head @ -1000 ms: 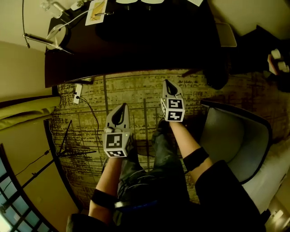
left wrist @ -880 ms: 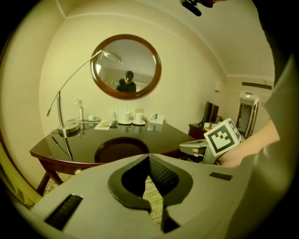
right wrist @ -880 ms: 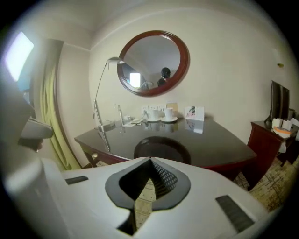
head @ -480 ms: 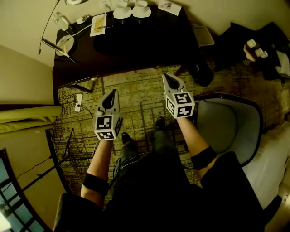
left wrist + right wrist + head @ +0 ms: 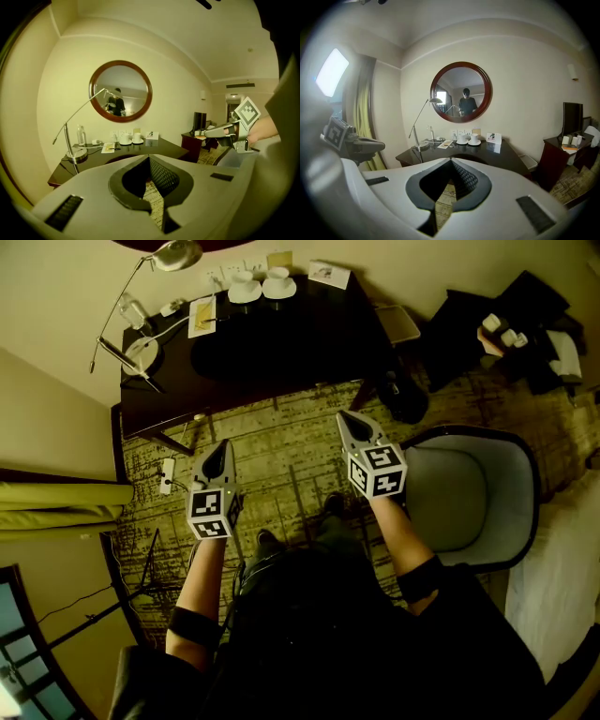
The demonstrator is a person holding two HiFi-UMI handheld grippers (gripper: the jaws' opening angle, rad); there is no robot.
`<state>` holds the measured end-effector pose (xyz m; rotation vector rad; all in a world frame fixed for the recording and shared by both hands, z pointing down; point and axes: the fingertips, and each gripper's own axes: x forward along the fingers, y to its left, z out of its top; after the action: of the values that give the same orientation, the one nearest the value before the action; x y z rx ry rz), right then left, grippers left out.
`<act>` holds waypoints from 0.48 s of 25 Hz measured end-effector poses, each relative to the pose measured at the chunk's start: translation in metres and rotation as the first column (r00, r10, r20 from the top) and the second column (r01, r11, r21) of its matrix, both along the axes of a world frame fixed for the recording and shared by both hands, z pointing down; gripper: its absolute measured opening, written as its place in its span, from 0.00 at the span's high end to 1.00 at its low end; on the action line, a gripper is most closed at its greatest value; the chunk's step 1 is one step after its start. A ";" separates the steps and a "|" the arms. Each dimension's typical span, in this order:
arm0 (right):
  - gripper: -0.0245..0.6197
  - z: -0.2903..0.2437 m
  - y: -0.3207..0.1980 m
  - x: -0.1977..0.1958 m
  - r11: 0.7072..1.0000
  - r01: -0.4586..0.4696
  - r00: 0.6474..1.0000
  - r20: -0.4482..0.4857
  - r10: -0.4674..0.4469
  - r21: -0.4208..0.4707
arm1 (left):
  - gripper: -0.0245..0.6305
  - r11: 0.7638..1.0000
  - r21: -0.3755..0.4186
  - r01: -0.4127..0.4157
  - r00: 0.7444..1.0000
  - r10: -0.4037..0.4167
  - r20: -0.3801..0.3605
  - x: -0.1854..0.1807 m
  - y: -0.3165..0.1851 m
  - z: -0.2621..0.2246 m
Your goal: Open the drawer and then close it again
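A dark wooden desk [image 5: 291, 343] stands against the wall ahead of me; its top also shows in the left gripper view [image 5: 154, 149] and the right gripper view [image 5: 497, 154]. I cannot make out a drawer front in any view. My left gripper [image 5: 215, 449] hangs over the patterned carpet short of the desk's left part, shut with nothing in it [image 5: 149, 157]. My right gripper [image 5: 345, 416] is held near the desk's front right edge, also shut and holding nothing [image 5: 451, 160]. Each gripper shows in the other's view: the right gripper [image 5: 225, 132] and the left gripper [image 5: 365, 144].
On the desk are a bent-arm lamp [image 5: 173, 254], two white cups [image 5: 246, 287] and papers [image 5: 202, 315]. A grey armchair [image 5: 469, 488] stands at my right. A power strip [image 5: 167, 474] and cables lie on the carpet at left. A round mirror [image 5: 120, 91] hangs above the desk.
Both grippers have risen and now sit closer to the desk. The head view has tilted up, so more of the desk top, the lamp and the wall show.
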<state>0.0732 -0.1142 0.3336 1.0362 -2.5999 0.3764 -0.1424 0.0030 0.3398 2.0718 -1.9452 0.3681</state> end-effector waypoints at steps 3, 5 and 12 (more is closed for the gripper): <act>0.96 -0.008 0.012 0.001 1.000 -0.015 1.000 0.013 0.015 0.009 | 0.96 1.000 0.017 -0.003 1.000 0.003 -0.008 -0.006 0.008 -0.008; 0.96 -0.013 0.018 0.001 1.000 -0.024 1.000 0.013 0.024 0.020 | 0.96 1.000 0.025 -0.002 1.000 0.002 -0.014 -0.009 0.012 -0.010; 0.96 -0.018 0.030 0.015 0.997 -0.063 0.998 0.011 0.063 0.040 | 0.96 0.999 0.038 -0.033 0.999 0.034 -0.011 -0.006 0.022 -0.014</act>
<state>0.0884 -0.0846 0.3152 1.1349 -2.5987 0.3459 -0.1486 0.0247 0.3259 2.1278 -1.9278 0.3283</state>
